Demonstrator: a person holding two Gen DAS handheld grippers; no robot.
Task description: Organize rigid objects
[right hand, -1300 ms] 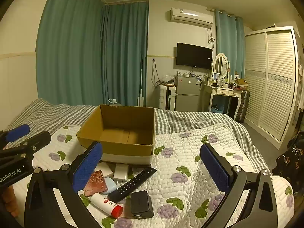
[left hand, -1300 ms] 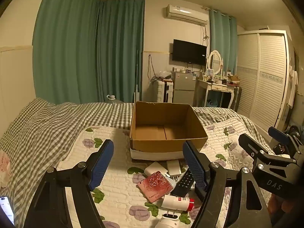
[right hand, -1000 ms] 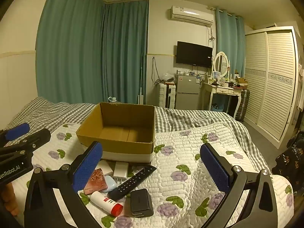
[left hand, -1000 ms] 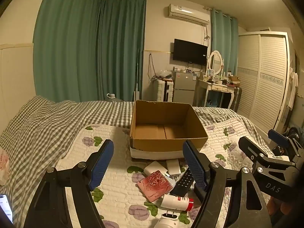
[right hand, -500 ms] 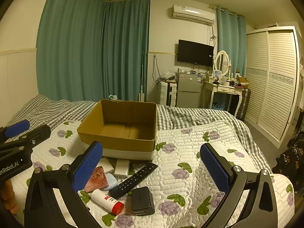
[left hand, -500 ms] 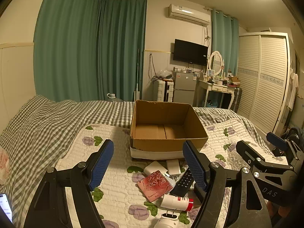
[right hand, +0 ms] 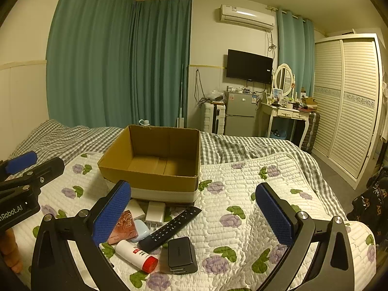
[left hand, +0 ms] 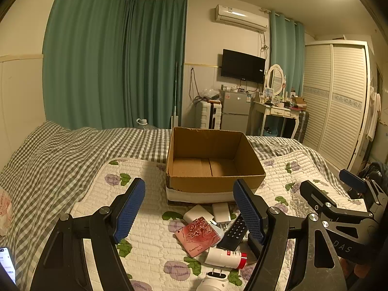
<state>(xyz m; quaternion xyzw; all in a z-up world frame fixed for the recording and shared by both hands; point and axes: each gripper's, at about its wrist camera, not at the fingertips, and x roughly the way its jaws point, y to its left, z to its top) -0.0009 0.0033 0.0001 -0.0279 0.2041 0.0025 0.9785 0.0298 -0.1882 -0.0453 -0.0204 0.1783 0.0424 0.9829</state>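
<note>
Nothing is packed yet: both the left tool (left hand: 189, 208) and right tool (right hand: 192, 209) hover released and empty above the bed (right hand: 242, 194), so the next move is likely to grasp the remote (right hand: 169, 229) for the empty box (right hand: 150, 177).

**Count of things on the quilt**

One open brown cardboard box (right hand: 155, 169). Two white chargers (right hand: 155, 212). One pink rose-patterned case (left hand: 198, 235). One black remote control (right hand: 171, 228). One white red-capped tube (right hand: 137, 254). One black rectangular adapter (right hand: 180, 254). One pale blue case (right hand: 141, 230).

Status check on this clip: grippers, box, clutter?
Left gripper, right gripper open, holding nothing. Brown cardboard box empty. Black remote control unobstructed on quilt.
</note>
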